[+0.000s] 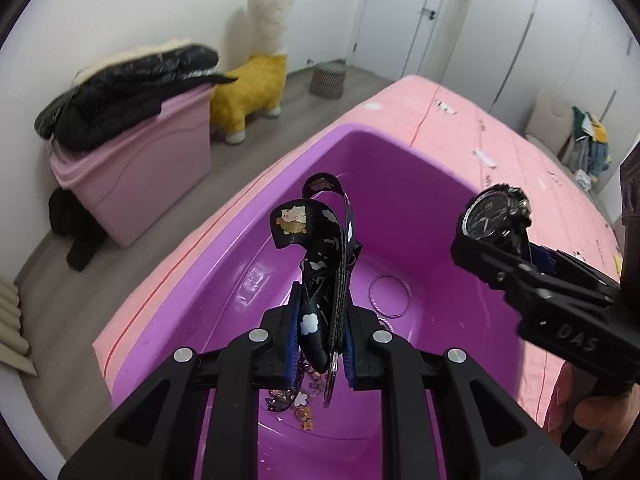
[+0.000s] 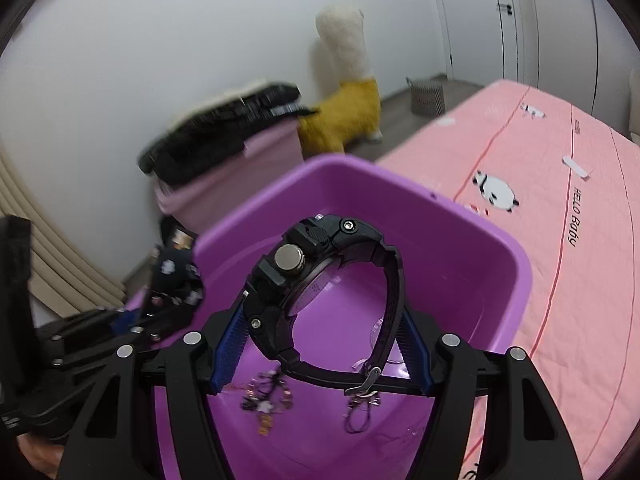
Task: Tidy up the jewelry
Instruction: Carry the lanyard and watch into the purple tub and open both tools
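RISK: watch or lanyard may drop outside purple bin if released off-centre; watch may land on charms at lower centre | LEFT: left gripper nearly together, clamped on lanyard, frame centre | RIGHT: right gripper wide, pads pressing watch case and strap, above bin.

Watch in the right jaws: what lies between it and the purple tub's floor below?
Only air in the right wrist view: the watch hangs above the purple tub, with a charm bracelet and a wire ring on the floor below.
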Demonstrator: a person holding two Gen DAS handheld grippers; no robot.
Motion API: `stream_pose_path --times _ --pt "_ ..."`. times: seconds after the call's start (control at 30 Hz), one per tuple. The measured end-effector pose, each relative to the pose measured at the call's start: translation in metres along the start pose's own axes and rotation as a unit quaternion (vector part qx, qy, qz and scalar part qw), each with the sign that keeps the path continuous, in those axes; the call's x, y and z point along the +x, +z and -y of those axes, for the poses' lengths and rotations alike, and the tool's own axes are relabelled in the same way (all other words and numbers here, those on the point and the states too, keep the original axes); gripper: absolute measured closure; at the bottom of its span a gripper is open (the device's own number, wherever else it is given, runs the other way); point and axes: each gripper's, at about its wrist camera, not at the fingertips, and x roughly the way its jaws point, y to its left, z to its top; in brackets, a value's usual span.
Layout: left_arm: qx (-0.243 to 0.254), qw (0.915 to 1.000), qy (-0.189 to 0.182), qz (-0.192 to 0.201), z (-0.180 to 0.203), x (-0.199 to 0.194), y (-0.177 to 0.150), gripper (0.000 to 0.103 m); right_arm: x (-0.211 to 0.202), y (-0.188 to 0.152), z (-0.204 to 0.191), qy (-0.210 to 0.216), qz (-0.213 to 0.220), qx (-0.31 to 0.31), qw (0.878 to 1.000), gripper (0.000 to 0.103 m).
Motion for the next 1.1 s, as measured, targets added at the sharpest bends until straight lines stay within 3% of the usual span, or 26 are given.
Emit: stream_pose_path --times 0.17,0.87,1.03,1.1 --pt "-0.013 0.9992 0.009 -0.037 -0.001 0.017 0.005 0.086 0.030 0.006 0.004 -0.029 -0.049 0.007 0.998 0.039" --pt "-0.006 0.9958 0.041 -0.082 0.000 0.040 0.008 0.084 0.063 0.023 0.010 -0.099 -0.088 -0.011 0.991 0.038" --pt "-0.007 0.9949 0.057 -0.082 0.003 0.039 0.009 0.078 0.067 0.025 0.012 -0.111 -0.099 -0.009 0.989 0.038" --pt "-0.005 0.9947 0.066 -0.079 0.003 0.038 0.008 0.063 0.068 0.026 0.012 -0.112 -0.102 -0.009 0.988 0.038"
